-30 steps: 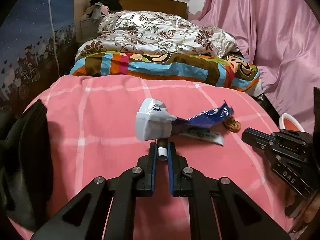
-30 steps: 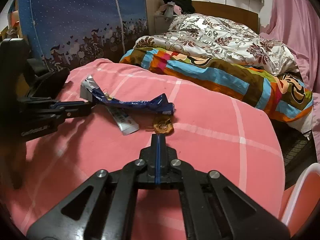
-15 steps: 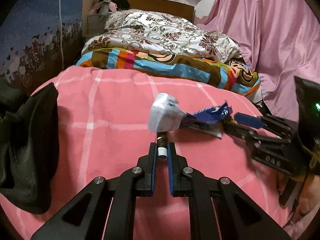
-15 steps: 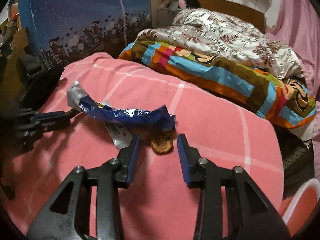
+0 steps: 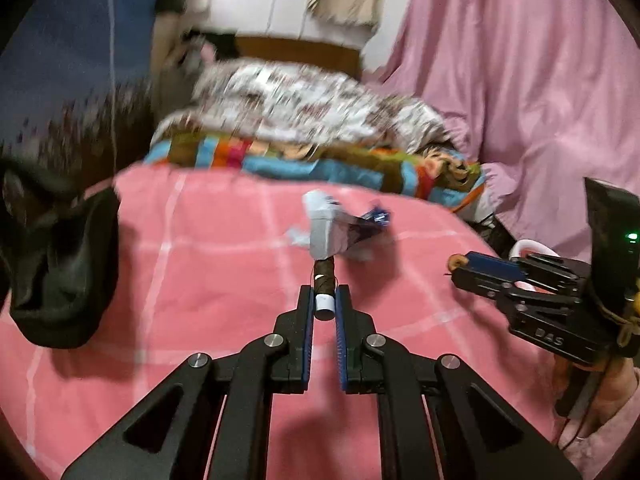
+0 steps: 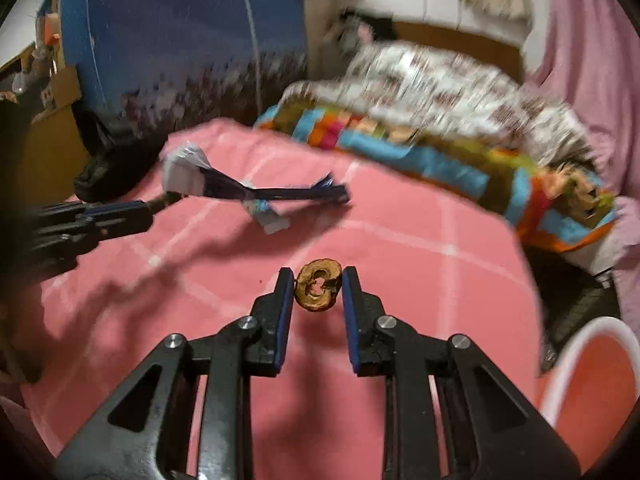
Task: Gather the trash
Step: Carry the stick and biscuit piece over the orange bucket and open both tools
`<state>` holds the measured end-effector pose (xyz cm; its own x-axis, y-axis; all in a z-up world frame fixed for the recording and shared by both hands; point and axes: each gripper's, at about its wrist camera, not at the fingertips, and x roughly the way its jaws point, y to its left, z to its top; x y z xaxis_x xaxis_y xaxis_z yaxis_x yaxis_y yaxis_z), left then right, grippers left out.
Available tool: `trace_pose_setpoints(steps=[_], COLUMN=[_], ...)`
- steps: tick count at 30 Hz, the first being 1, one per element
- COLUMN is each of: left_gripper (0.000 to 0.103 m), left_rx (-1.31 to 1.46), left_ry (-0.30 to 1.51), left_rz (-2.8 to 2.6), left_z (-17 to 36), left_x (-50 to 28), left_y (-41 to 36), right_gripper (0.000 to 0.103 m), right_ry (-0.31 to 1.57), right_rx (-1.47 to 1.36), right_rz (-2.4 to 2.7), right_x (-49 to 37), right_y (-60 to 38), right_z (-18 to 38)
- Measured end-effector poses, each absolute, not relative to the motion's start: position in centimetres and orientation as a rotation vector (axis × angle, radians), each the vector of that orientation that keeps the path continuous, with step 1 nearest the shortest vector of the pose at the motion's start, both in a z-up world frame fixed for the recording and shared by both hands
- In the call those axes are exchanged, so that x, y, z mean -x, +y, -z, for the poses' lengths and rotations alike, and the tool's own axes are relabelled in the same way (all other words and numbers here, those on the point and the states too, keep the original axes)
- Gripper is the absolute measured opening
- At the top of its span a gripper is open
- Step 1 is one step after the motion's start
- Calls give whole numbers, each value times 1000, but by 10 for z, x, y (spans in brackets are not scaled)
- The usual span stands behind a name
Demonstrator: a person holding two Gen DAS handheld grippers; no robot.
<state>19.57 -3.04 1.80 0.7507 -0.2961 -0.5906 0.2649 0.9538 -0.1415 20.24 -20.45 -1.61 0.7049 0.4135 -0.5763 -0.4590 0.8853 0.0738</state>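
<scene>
My left gripper (image 5: pixel 324 300) is shut on a small brown spool with a white end (image 5: pixel 323 292). It holds the spool above the pink blanket (image 5: pixel 200 280), with a crumpled blue and silver wrapper (image 5: pixel 340 228) hanging at its far tip. My right gripper (image 6: pixel 318 284) is shut on a brown dried fruit ring (image 6: pixel 318 290) and holds it above the blanket (image 6: pixel 420 280). The right gripper (image 5: pixel 464 266) shows at the right of the left wrist view with the ring (image 5: pixel 456 261) at its tip. The wrapper (image 6: pixel 256 190) and the left gripper (image 6: pixel 148 210) show at the left of the right wrist view.
A black garment (image 5: pixel 60 264) lies on the blanket's left side. A white-rimmed orange bin (image 6: pixel 592 364) stands low at the right, off the bed's edge. A striped cover (image 6: pixel 440 160) and a patterned quilt (image 5: pixel 312 104) lie at the far end. A pink curtain (image 5: pixel 520 80) hangs at the right.
My right gripper opened, closed on the dried fruit ring and lifted it off the blanket. My left gripper rose with the spool and the wrapper. Both views are blurred by motion.
</scene>
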Motion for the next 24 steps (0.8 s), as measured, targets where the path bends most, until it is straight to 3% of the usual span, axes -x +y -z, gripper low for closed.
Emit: trace_pose_setpoints(steps=[11, 24], left_gripper=[8, 8], left_rx=[-31, -62], left_ry=[385, 267], left_rz=[494, 784], left_z=[-51, -66], left_x=[-153, -164], left_y=[-120, -237], right_gripper=[77, 77], right_ry=[231, 180], right_rx=[-1, -106], right_rz=[-277, 49], right_x=[-124, -95], right_y=[-284, -385], right_z=[-26, -29])
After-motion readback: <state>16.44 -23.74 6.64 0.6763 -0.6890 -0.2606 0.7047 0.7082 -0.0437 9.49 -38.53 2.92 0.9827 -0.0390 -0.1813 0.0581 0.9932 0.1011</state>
